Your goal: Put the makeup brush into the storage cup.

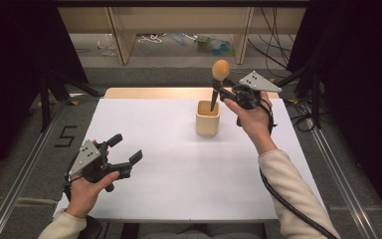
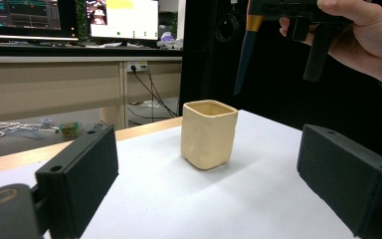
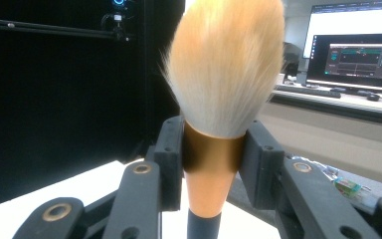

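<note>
We hold the brush (image 1: 218, 81) upright, handle down, right gripper (image 1: 227, 92) clamped on its gold collar, tip just above the cup (image 1: 208, 118). Left gripper (image 1: 123, 154) rests apart, empty, well away.

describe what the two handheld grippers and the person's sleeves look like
Both the left gripper and the right gripper are black, each topped by a grey three-cornered plate dotted with small marks. The fingers are blocky black pads on linkages with brass-coloured pivot rings. A black cable trails from the right gripper. The sleeves are cream-coloured.
</note>
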`<state>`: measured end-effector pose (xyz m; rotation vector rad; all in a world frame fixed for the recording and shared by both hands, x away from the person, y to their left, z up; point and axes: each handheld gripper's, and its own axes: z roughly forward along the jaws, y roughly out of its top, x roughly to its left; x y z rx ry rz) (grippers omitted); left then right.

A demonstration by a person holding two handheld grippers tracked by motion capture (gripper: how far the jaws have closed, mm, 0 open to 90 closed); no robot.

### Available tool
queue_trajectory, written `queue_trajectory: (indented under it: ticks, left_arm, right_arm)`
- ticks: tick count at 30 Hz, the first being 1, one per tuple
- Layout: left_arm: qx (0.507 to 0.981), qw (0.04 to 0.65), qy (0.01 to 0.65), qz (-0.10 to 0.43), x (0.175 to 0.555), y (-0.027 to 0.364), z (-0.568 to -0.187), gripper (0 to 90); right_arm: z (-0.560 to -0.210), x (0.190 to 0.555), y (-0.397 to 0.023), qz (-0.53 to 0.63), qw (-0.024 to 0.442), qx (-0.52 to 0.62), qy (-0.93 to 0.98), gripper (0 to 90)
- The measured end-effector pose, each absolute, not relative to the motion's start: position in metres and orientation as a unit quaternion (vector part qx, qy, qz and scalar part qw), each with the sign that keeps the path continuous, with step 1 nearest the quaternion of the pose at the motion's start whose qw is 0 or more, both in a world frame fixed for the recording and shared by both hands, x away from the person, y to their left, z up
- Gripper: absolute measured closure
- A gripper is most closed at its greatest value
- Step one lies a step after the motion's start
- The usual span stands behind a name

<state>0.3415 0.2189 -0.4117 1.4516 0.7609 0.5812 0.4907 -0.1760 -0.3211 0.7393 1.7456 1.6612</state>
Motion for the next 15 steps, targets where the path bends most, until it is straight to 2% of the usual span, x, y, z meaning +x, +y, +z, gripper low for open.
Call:
queue_trajectory:
  ticks: [15]
  left_arm:
    - [0.638, 0.644, 0.335, 0.256, 0.3415, 0.2188, -0.4121, 8.7]
  right_arm:
    - [-0.3233, 0.4981, -0.1734, 0.628, 0.309, 0.279, 0.657, 66.1]
